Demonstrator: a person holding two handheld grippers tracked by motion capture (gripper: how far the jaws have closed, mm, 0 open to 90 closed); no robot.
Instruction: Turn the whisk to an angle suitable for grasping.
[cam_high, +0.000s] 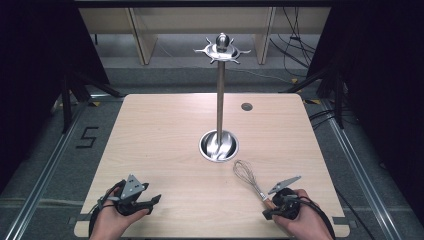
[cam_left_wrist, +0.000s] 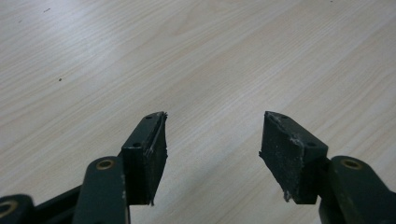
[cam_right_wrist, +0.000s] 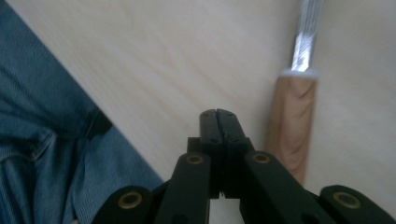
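We see a light wooden table (cam_high: 165, 135) from above. In its middle stands a metal utensil stand (cam_high: 219, 100): a round shiny base, a thin upright pole, and at the top a small disc with short hooks around it. The hooks look bare. Behind the stand, on the far part of the table, there is a small dark round cap (cam_high: 246, 106) set in the wood.

A wire whisk (cam_high: 250, 182) lies flat on the table, in front of the stand and a little to the right. Its wire head points toward the stand base but is apart from it, and its wooden handle points toward the person's right hand (cam_high: 302, 222).

The right gripper (cam_high: 270, 214) is low at the near right edge of the table, just beside the end of the whisk handle. In the right gripper view its two black jaws are pressed together with nothing between them, and the wooden handle (cam_right_wrist: 292, 126) lies just to the right of them, on the table. Blue jeans (cam_right_wrist: 42, 154) show under the table edge in this view.

The left gripper (cam_high: 152, 200) is at the near left part of the table, held by the left hand (cam_high: 112, 222), well apart from the whisk. In the left gripper view its jaws stand wide apart over bare wood, and they hold nothing.
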